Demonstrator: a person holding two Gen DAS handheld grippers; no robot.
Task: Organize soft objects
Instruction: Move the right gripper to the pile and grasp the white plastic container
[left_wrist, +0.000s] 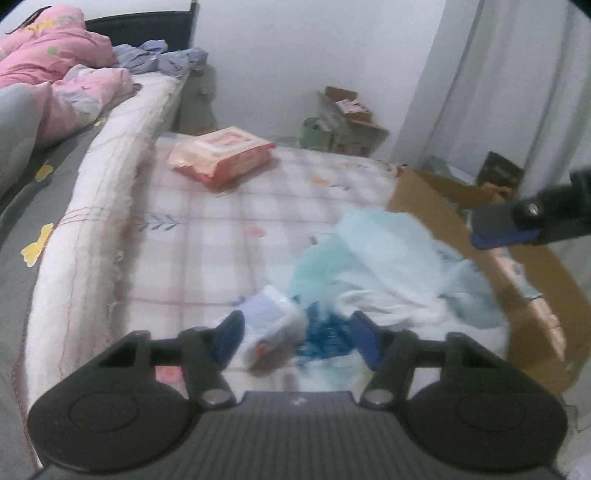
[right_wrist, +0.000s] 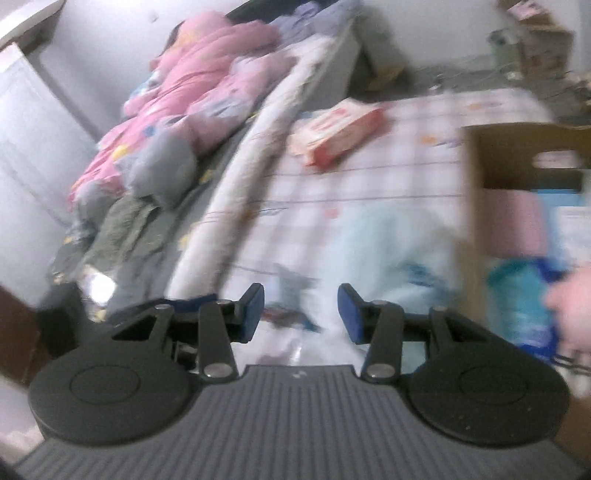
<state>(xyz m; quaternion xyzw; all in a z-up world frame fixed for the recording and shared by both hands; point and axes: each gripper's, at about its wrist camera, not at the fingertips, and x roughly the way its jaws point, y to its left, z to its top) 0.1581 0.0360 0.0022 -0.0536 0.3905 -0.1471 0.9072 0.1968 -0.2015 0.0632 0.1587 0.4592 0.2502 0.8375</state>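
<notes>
My left gripper (left_wrist: 297, 338) hangs low over a heap of soft things on the checked quilt (left_wrist: 221, 236). A small plastic-wrapped pack (left_wrist: 273, 325) sits between its fingers, against the left pad. Blue-patterned plastic (left_wrist: 323, 338) fills the space towards the right pad, and no squeeze shows. Pale blue cloth (left_wrist: 388, 240) and white cloth (left_wrist: 388, 302) spread from the heap to a cardboard box (left_wrist: 535, 295). My right gripper (right_wrist: 301, 314) is open above the same heap, nothing between its pads. One finger (left_wrist: 498, 236) of it shows over the box. The right wrist view is badly blurred.
A pink wipes pack (left_wrist: 221, 155) lies further along the quilt. A higher bed at left carries a pink duvet (left_wrist: 48, 55) and grey-blue clothes (left_wrist: 162, 59). The cardboard box (right_wrist: 476, 177) holds packs; a hand (right_wrist: 569, 306) shows beside a blue one. More boxes (left_wrist: 351, 122) stand by the wall.
</notes>
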